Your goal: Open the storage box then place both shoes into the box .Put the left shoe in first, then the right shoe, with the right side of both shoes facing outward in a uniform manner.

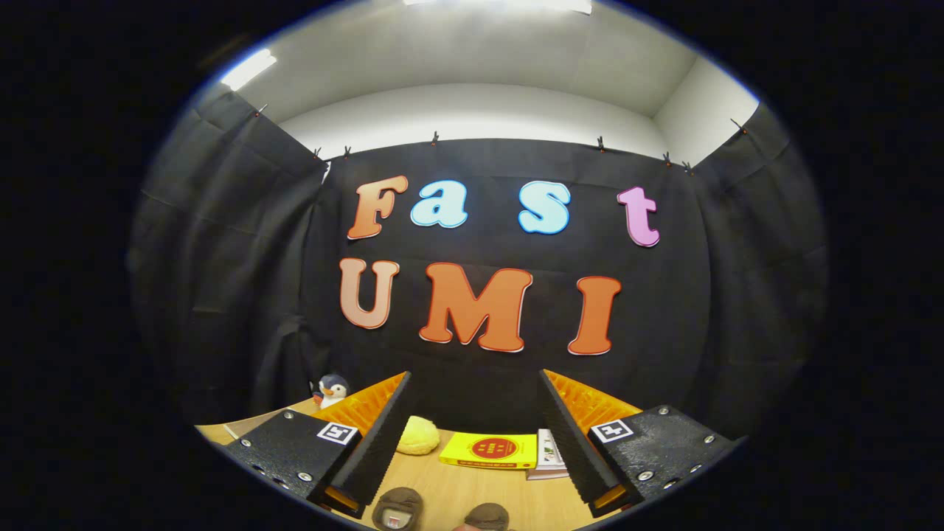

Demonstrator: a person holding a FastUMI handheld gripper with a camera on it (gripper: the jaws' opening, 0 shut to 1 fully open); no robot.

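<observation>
While held above the table, tongs spread wide w/ nothing btwn, shoes below.

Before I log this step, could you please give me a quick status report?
Tongs open, empty, above the table. Two shoes just below, untouched. Yellow book and yellow lump beyond.

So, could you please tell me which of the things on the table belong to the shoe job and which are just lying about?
For the job:
- two brown shoes, low between the fingers
- gripper, fingers wide apart, holding nothing

Just lying about:
- yellow book, beyond the shoes
- white booklet beside it
- yellow soft lump
- penguin toy by the cloth wall
- wooden table
</observation>
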